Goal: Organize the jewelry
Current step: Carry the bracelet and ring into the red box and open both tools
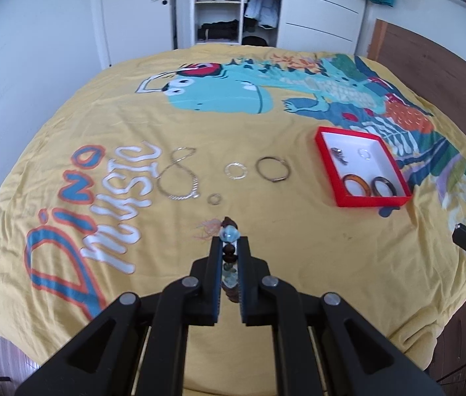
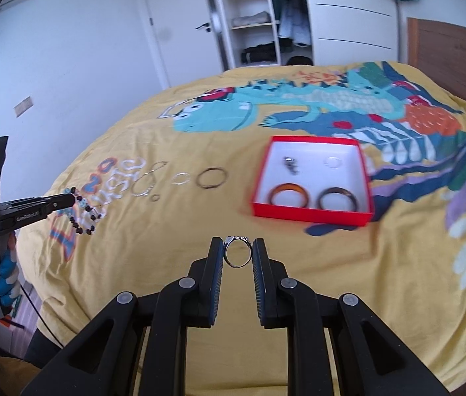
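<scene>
Task status: partly done, judged from how the pieces lie.
Red box (image 2: 312, 213): sits on the yellow bedspread (image 2: 331, 280), at about 1 o'clock from the right gripper in the right wrist view.
Already boxed: an amber bangle (image 2: 288, 194) and a dark bangle (image 2: 338, 198) side by side at the near wall; a small dark metal piece (image 2: 290, 163) and a thin pale ring (image 2: 332, 161) toward the far wall.
Right gripper (image 2: 238, 252): clamped on a silver ring (image 2: 238, 254), held upright between the pads, clear of the bedspread.
Left gripper (image 1: 229, 242): clamped on a beaded bracelet (image 1: 229, 234); in the right wrist view its loop hangs free below the fingers.
Still loose: a silver chain (image 1: 178, 175) at 11 o'clock from the left gripper, a small ring (image 1: 214, 199) and a pale hoop (image 1: 236, 170) near 12 o'clock, a dark metal bangle (image 1: 272, 169) at 1 o'clock.
Remaining, as a judgement: carry both held pieces to the box, then collect the four loose pieces.
</scene>
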Demonstrator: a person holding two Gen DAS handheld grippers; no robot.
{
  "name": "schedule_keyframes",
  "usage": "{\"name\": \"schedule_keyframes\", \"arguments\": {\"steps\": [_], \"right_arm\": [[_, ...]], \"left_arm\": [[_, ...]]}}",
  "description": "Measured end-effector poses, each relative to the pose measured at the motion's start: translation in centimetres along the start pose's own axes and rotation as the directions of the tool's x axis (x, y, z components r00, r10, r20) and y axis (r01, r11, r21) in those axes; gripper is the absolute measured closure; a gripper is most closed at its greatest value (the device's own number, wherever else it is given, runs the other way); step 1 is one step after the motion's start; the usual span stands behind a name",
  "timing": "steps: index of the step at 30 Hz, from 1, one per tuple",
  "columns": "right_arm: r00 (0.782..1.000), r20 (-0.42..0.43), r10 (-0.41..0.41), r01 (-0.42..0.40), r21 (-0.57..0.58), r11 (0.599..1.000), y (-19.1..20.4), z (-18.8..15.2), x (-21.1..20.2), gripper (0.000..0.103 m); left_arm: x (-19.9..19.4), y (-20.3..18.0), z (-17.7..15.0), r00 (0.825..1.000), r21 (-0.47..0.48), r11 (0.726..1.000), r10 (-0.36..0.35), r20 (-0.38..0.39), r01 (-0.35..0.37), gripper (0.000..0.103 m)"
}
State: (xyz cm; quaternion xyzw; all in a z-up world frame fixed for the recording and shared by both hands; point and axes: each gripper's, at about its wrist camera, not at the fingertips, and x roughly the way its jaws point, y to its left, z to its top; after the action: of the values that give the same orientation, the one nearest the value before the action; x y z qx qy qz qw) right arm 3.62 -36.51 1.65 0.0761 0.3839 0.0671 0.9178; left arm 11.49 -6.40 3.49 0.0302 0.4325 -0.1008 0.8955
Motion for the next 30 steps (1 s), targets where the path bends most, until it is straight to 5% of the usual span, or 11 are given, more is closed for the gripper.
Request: {"name": "schedule_keyframes", "arguments": {"steps": [13, 30], "right_arm": [[0.998, 0.001, -0.071, 0.070, 0.063, 0.995, -7.4, 3.3, 1.5, 0.086], [0.995, -0.069, -0.078, 0.082, 0.058, 0.995, -14.1, 11.0, 15.4, 0.086]], "left_arm": [[4.5, -9.5, 6.1, 0.992, 0.105, 0.986, -0.126, -0.027, 0.129, 0.095], [17.9, -20.7, 14.3, 0.965, 0.198, 0.946, -0.238, -0.111, 0.256, 0.095]]}}
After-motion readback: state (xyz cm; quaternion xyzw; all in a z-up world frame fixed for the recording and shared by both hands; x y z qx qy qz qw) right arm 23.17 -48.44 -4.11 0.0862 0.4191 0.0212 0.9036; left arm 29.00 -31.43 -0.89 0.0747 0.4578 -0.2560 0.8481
